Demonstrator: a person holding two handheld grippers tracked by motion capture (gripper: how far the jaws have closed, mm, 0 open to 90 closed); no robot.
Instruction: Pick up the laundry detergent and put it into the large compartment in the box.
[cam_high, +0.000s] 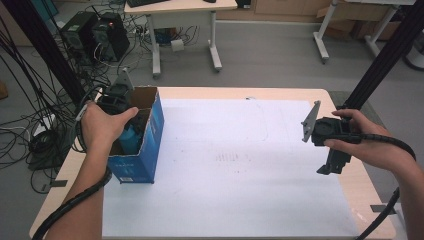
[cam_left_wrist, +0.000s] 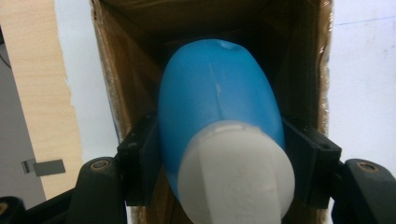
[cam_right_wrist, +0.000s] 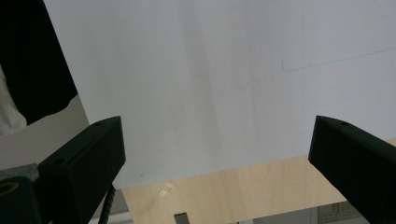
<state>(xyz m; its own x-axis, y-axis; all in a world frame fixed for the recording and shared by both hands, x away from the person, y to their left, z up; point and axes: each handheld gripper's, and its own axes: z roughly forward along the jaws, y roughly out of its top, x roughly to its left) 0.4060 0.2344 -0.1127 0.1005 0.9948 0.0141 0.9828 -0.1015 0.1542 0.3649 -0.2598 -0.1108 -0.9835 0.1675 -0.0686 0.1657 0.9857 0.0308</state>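
At nine o'clock on the surface (cam_high: 280, 95), catalogued as I ran the rig from afar:

Item 1. Blue cardboard box (cam_high: 150, 145), upright, top flaps open, standing at the left margin of the white sheet (cam_high: 240, 165) that covered most of the tabletop.

Item 2. Blue bottle (cam_left_wrist: 217, 98) with a white cap (cam_left_wrist: 236, 175), inside the box, cap end toward the camera in the left gripper view, body reaching down into the brown interior. It showed in the high view as a patch of blue (cam_high: 131, 140) under the hand.

Item 3. Left gripper (cam_left_wrist: 223, 170), lowered into the box mouth, jaws closed against the two flanks of the bottle just below the cap. Contact appeared snug on both sides.

Item 4. Right gripper (cam_right_wrist: 217, 154), held near three o'clock above the sheet's edge, jaws spread wide, nothing between them; well apart from the box.

Handling note. I judged the step in hand to be either lifting the bottle out or settling it in; the frames did not decide which. Either way I thought it wise to keep the travel straight along the box's long axis, since the cardboard walls sat close to both jaws and a tilt could drag the box along. The smooth plastic shoulder might slip, so I reckoned on a firm, steady squeeze. The idle right gripper could brace the box wall if it shifted.
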